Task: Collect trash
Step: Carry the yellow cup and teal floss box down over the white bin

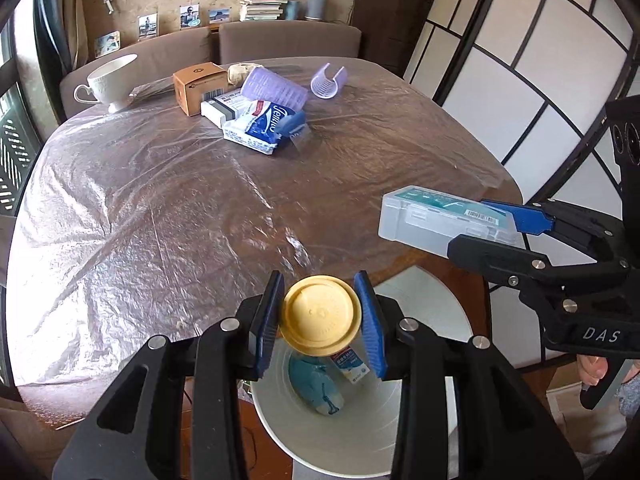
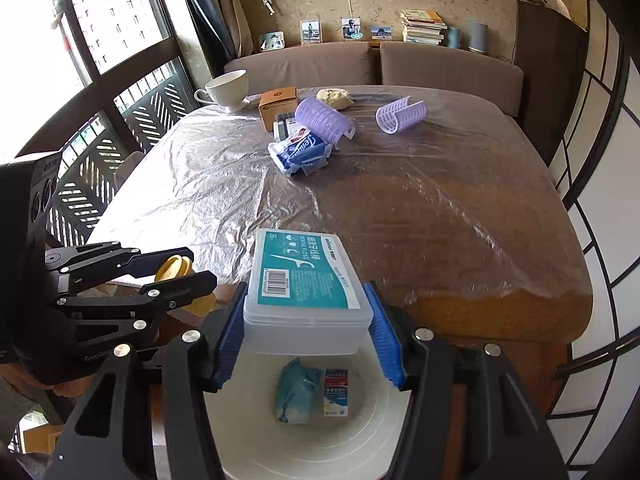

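My left gripper (image 1: pixel 320 324) is shut on a yellow lidded cup (image 1: pixel 320 316) and holds it over the white trash bin (image 1: pixel 352 440) beside the table's near edge. My right gripper (image 2: pixel 306 328) is shut on a clear dental floss box with a teal label (image 2: pixel 304 280), also held above the bin (image 2: pixel 280 448). In the bin lie a crumpled teal wrapper (image 2: pixel 296 392) and a small carton (image 2: pixel 336 392). The floss box (image 1: pixel 440 216) and right gripper also show in the left wrist view, the yellow cup (image 2: pixel 176 270) in the right wrist view.
On the plastic-covered table (image 1: pixel 160 200) far side: a blue tissue pack (image 1: pixel 264 124), a brown box (image 1: pixel 200 84), a white box (image 1: pixel 222 108), two lilac hair rollers (image 1: pixel 276 86), a crumpled paper (image 2: pixel 334 98), a white cup (image 1: pixel 114 80). A sofa stands behind.
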Demonstrator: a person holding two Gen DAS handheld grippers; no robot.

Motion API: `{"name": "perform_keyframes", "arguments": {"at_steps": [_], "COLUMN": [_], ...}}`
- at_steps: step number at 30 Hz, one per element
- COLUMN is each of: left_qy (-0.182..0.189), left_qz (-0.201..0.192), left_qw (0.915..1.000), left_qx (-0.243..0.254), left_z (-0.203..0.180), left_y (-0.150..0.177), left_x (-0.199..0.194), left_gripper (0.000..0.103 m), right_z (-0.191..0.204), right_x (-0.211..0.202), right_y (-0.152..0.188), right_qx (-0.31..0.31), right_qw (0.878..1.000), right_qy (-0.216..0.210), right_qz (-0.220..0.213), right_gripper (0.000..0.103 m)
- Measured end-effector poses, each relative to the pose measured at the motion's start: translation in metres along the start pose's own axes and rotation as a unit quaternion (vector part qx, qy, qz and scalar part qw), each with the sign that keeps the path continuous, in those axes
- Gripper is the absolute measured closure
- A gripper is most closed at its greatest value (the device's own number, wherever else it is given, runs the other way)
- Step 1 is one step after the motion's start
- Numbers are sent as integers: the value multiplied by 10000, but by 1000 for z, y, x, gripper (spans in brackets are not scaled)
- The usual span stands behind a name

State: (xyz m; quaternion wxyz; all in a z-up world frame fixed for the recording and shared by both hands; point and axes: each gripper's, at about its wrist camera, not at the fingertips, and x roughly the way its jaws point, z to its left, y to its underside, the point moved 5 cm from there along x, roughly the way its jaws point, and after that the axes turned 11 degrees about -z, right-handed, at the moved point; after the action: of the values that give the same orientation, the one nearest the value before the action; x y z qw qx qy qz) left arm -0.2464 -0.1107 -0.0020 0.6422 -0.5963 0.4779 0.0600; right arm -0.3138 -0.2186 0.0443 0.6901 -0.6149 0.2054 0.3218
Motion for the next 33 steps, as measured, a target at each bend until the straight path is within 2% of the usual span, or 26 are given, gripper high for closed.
{"name": "perform_keyframes", "arguments": {"at_steps": [7, 16, 25, 33], "left_qy": [-283, -598, -789, -806], "left_qz": [35, 269, 459, 675], "left_qw": [9994, 9972, 9942, 9921], "left_qx": [-176, -362, -562, -684], "left_z": [-12, -35, -39, -35], "left_y": [20, 51, 81, 101], "left_x": [-8, -3, -3, 6], "left_gripper": [65, 65, 65, 65], "right_z": [-1, -14, -21, -26], "right_x": [-12, -23, -21, -14], "right_y": [20, 59, 90, 107], "right_qx": [-180, -413, -521, -490], "right_qw": [9991, 9965, 9938, 9926], "right_qy": [-355, -516, -552, -449], "right_qz": [147, 519, 818, 1011], "right_gripper": [47, 47, 47, 47]}}
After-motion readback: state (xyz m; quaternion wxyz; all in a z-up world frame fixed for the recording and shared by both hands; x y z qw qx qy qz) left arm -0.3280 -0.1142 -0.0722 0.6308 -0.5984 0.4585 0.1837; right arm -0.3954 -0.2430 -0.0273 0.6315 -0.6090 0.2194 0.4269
